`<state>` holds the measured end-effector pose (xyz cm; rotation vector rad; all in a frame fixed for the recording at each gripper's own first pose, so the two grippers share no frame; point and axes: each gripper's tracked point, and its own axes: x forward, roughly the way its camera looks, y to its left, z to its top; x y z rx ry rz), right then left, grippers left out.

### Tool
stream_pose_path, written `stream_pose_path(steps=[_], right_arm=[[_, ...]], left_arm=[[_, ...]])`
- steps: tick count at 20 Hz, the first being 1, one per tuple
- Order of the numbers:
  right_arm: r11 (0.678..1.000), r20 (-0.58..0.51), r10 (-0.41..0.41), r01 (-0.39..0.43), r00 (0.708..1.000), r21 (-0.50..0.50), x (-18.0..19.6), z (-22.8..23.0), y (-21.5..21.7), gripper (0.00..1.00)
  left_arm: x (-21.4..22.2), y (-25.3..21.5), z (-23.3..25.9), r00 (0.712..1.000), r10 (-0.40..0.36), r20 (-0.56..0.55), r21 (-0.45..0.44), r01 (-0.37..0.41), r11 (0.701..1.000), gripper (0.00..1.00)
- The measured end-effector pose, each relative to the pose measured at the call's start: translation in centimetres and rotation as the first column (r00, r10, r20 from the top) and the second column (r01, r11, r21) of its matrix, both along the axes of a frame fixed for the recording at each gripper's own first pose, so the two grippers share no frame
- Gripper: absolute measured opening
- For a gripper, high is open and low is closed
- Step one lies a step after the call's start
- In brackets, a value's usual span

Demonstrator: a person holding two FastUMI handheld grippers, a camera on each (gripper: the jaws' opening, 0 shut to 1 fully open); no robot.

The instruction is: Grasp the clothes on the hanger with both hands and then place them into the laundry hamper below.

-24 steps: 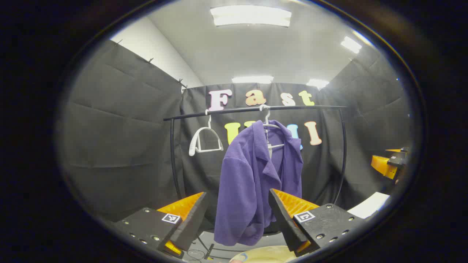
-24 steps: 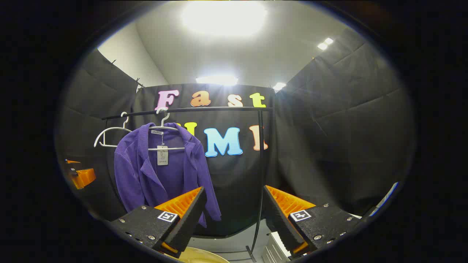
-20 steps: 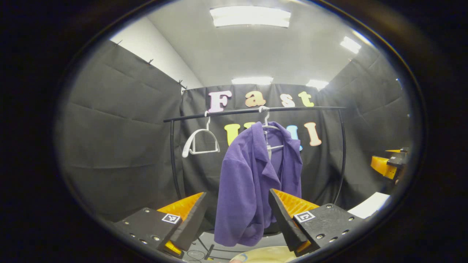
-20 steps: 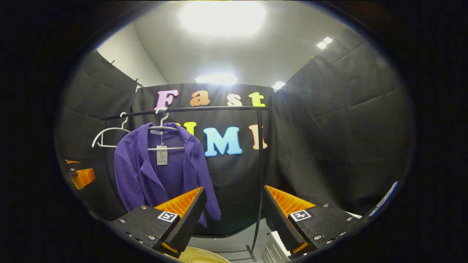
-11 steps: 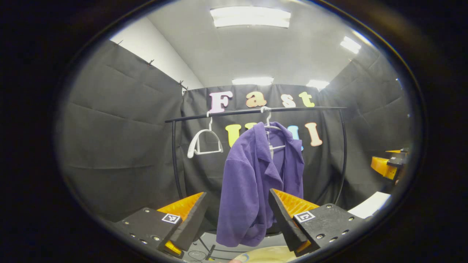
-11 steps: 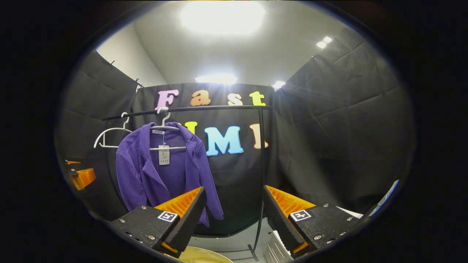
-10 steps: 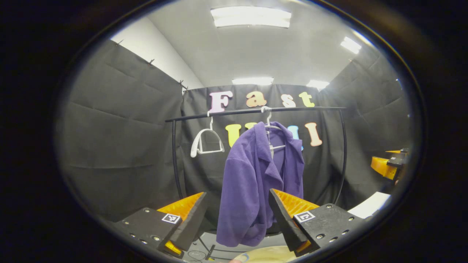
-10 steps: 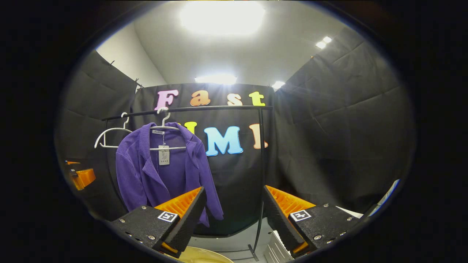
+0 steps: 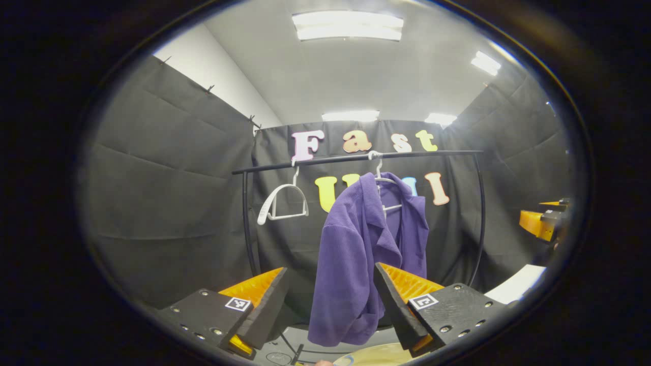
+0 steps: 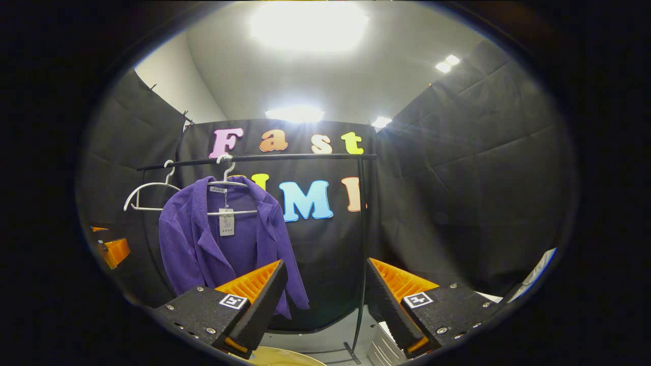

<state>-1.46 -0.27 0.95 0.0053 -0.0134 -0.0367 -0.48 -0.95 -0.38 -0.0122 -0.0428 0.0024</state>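
Ahead of the left gripper (image 9: pixel 330 300) in the left gripper view, its fingers spread wide and holding nothing, a purple jacket (image 9: pixel 363 254) hangs on a white hanger (image 9: pixel 385 183) from a black rail (image 9: pixel 356 158). The jacket is well apart from the fingers, seen through the gap between them. Left of it on the same rail hangs a bare white hanger (image 9: pixel 282 201). A pale round rim, the laundry hamper (image 9: pixel 376 356), shows at the bottom edge below the jacket. Black cloth walls close the booth, with a white ceiling and strip lights above. At the far right edge the right gripper (image 9: pixel 541 223) shows; whether it is open cannot be told from here.

From the right gripper view, the right gripper (image 10: pixel 323 300) is also spread wide and empty. The purple jacket (image 10: pixel 224 244) hangs to the left, with a paper tag (image 10: pixel 226 223) at its neck, on the hanger (image 10: pixel 231 183) under the rail (image 10: pixel 254 158); the bare hanger (image 10: pixel 147 195) is farther left. A black upright post (image 10: pixel 362 244) of the rack stands between the fingers. The hamper rim (image 10: pixel 285 358) shows at the bottom, over grey floor (image 10: pixel 325 340).
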Motion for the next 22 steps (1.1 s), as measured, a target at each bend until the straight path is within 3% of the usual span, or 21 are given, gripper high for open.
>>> stream_pose_path(steps=[6,16,17,22], right_arm=[[1.000,0.023,0.029,-0.029,0.999,0.007,0.8,1.9,0.4,0.95],[0.981,0.096,0.193,-0.196,0.976,0.017,11.3,4.7,3.4,0.95],[0.977,0.099,0.210,-0.213,0.973,0.017,12.1,4.8,3.8,0.95],[0.954,0.106,0.291,-0.297,0.951,0.037,16.0,5.0,5.3,0.95]], left_arm=[[1.3,-0.7,1.8,0.999,-0.016,0.033,-0.059,0.018,0.998,1.00],[9.2,-8.2,3.5,0.999,0.013,0.044,-0.105,-0.008,0.994,1.00],[10.2,-9.2,3.5,0.999,0.009,0.045,-0.108,-0.004,0.994,0.96],[15.0,-12.5,2.4,1.000,0.014,0.020,-0.094,-0.012,0.995,1.00]])
